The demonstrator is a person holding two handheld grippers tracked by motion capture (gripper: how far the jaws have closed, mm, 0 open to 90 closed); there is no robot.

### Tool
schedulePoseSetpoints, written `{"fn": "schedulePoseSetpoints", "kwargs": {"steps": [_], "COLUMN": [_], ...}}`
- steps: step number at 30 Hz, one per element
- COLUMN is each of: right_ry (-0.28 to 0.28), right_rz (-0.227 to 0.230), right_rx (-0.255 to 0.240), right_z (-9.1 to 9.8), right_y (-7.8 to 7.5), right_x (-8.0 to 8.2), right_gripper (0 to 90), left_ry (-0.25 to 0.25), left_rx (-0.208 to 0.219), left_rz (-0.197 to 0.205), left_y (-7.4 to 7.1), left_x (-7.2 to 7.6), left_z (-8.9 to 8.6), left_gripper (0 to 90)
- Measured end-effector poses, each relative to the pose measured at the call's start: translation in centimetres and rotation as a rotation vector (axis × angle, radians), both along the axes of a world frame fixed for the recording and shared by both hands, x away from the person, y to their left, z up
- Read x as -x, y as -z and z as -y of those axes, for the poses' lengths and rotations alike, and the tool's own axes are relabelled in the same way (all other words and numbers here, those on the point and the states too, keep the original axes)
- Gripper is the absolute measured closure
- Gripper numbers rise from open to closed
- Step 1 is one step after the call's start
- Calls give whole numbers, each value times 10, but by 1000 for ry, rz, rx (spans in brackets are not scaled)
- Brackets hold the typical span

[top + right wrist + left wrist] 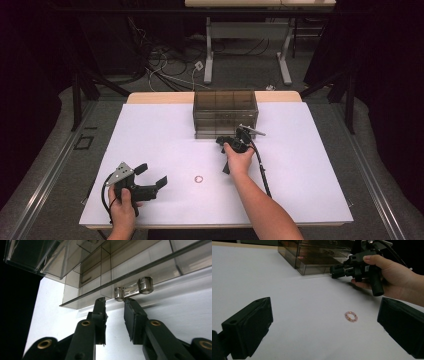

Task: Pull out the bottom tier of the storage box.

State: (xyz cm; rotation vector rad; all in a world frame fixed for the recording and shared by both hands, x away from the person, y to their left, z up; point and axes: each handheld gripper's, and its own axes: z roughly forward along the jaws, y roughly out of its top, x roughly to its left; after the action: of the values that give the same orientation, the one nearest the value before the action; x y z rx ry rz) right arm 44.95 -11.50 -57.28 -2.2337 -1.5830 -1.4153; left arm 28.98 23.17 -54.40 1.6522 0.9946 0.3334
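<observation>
**Fig. Approach to the handle, with the ring waiting**

Low centre of the high view: ring (199, 179), small and pinkish, flat on the white table (150, 135), apart from everything else. Probably beaded, though too small and soft-focused to say for sure. Upper centre: box (225, 107) of smoky clear plastic, divided inside, standing at the far edge.

Lower left: left gripper (151, 175), held low over the table with jaws spread wide and nothing between them. Aimed toward the ring, with the ring ahead and to the right between the jaws in the left gripper view.

Centre, just in front of the box: right gripper (115, 302), jaws a little apart with a narrow gap, gripping nothing. Tips just below the handle (133, 288), a short clear bar on two round posts on the bottom drawer (150, 262) front. Right-hand jaw at or near the left post; contact hard to judge.

Handling, as judged:
- Handle: rigid, glossy, likely slippery. Best pinched across the bar between the posts, then drawn straight out, not twisted.
- Box: likely light and liable to slide on the smooth table under a pull. Worth steadying or pulling slowly.
- Ring: very light, thin, low to the surface, possibly floppy if strung. Best taken across one side of the loop with the tips almost on the table. Easily flicked away by a hard close.
</observation>
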Motion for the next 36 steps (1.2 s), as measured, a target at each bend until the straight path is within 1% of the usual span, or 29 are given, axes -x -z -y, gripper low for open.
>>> {"fn": "schedulePoseSetpoints", "kwargs": {"steps": [2, 5, 6, 8, 9, 10, 11, 13, 14, 15, 17, 19, 20, 21, 22, 23, 24, 26, 28, 29, 30, 32, 33, 34, 35, 36], "right_ry": [-13, -18, -22, -35, -37, -44, -44, -65, -60, -60, -72, -71, -73, -77, -79, -75, -71, -94, -96, -95, -107, -111, -112, -118, -115, -111], "right_rz": [16, 21, 30, 45, 34, 50, 50, 59, 59, 55, 77, 69, 76, 88, 90, 91, 103, 112, 115, 128, 127, 133, 131, 141, 138, 141], "right_rx": [23, 35, 42, 42, 49, 50, 50, 80, 71, 80, 85, 93, 98, 87, 104, 99, 86, 114, 125, 122, 129, 159, 159, 156, 166, 154], "right_z": [1, 1, 2, 2, 2, 3, 3, 5, 4, 4, 6, 6, 7, 8, 8, 7, 6, 7, 6, 6, 7, 9, 9, 10, 11, 11], "right_y": [-1, -3, -3, -3, -4, -5, -5, -6, -7, -8, -8, -11, -12, -13, -15, -16, -17, -19, -20, -20, -21, -23, -24, -25, -26, -27], "right_x": [1, 2, 2, 2, 2, 2, 2, 3, 3, 4, 4, 5, 6, 7, 7, 8, 8, 10, 11, 11, 12, 12, 12, 12, 13, 13], "right_gripper": [684, 647, 638, 617, 607, 578, 578, 564, 552, 552, 548, 538, 531, 525, 520, 514, 504, 494, 490, 489, 488, 488, 488, 489, 489, 489], "left_ry": [0, 3, 3, 2, 2, 6, 6, 7, 5, 4, 3, 4, 4, 5, 5, 4, 9, 8, 8, 8, 8, 8, 8, 9, 10, 10], "left_rx": [2, -1, -3, -2, -3, -9, -9, -11, -7, -4, -2, -5, -6, -6, -8, -7, -13, -13, -13, -14, -14, -14, -14, -14, -16, -18], "left_rz": [4, 0, -2, -2, 0, 1, 1, 1, 0, 0, -2, 0, -1, -2, -2, -2, -6, -7, -7, -7, -6, -6, -6, -6, -9, -12], "left_y": [0, 0, 0, 0, 0, 0, 0, 0, 0, 0, 0, 1, 1, 1, 1, 1, 1, 1, 1, 1, 1, 1, 1, 1, 1, 1], "left_x": [0, 0, 0, 0, -1, -1, -1, -1, -1, -1, -1, -1, -1, -1, -1, -1, -1, -1, -1, -1, -1, -1, -1, -1, -1, -1], "left_z": [0, 0, 0, 0, 0, 0, 0, 0, 1, 1, 1, 1, 1, 1, 1, 1, 1, 1, 1, 1, 1, 1, 1, 1, 1, 1], "left_gripper": [3, 3, 3, 3, 3, 3, 3, 3, 3, 3, 3, 3, 3, 3, 3, 3, 3, 3, 3, 3, 3, 3, 3, 3, 3, 3]}}
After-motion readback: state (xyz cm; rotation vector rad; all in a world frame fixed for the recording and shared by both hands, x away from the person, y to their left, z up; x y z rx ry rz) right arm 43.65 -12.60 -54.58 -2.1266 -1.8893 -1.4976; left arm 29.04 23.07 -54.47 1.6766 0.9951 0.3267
